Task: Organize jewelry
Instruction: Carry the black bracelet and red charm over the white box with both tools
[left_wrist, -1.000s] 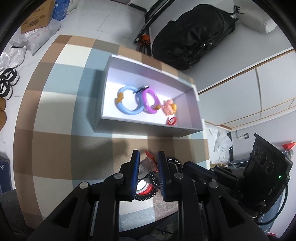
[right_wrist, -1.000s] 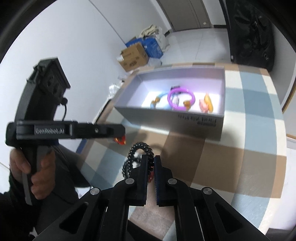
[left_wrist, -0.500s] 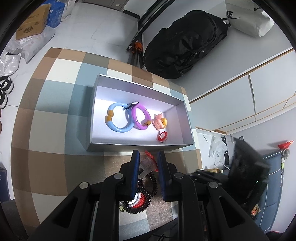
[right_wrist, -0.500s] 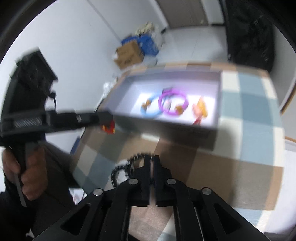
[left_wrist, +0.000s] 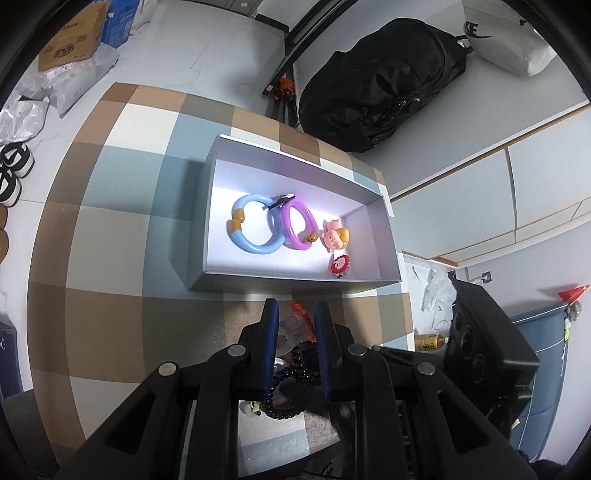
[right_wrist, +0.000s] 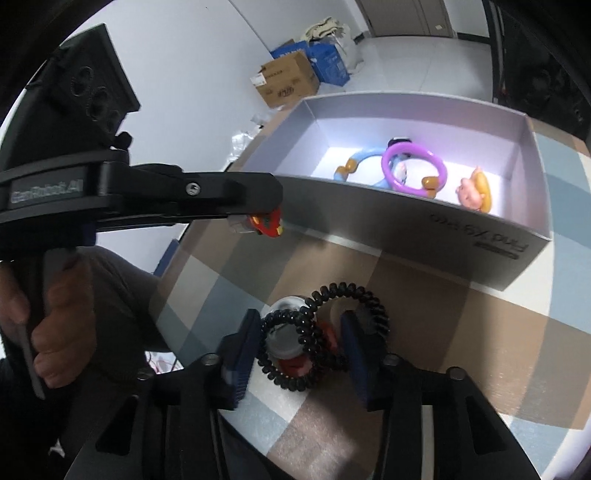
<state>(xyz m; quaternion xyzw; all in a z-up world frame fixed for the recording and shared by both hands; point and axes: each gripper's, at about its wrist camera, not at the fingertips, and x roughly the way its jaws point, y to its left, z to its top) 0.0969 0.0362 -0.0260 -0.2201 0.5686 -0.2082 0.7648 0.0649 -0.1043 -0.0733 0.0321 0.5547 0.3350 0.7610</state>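
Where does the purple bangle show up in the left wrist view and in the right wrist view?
Left wrist: the purple bangle lies in the middle of the grey box, right of the blue bangle and left of the pink figure.
Right wrist: upper right, propped over the blue bangle, behind the box's near wall.
Shared landmark: the pink figure just right of it in both views.
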